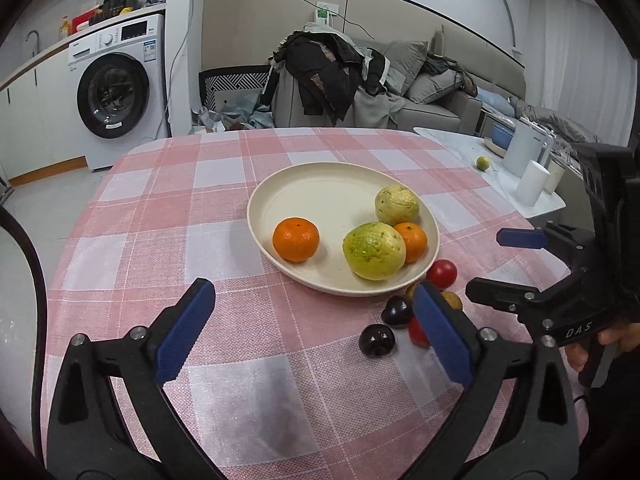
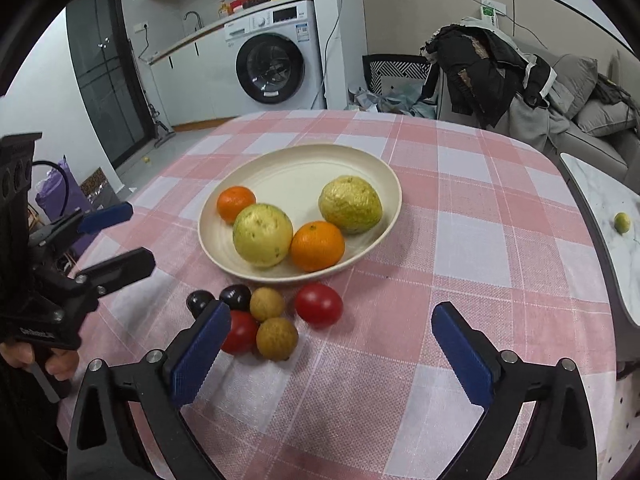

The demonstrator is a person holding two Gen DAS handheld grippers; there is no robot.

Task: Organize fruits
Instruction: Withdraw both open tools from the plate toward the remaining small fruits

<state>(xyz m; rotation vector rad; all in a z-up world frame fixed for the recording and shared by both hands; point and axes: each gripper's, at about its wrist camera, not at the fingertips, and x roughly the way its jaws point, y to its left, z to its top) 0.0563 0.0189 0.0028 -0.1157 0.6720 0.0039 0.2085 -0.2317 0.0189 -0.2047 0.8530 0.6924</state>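
While round bumpy guavas (image 2: 263,234) fill the smooth plate (image 2: 384,172), glossy tomatoes (image 2: 319,304) sit outside.

The wide-open right gripper (image 2: 332,352) hovers over the pink checked tablecloth (image 2: 460,240). A cream round plate (image 2: 288,176) holds four fruits; seemingly six small fruits (image 2: 318,304) lie beside it.

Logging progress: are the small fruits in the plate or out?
Out. The small fruits lie on the cloth beside the plate.
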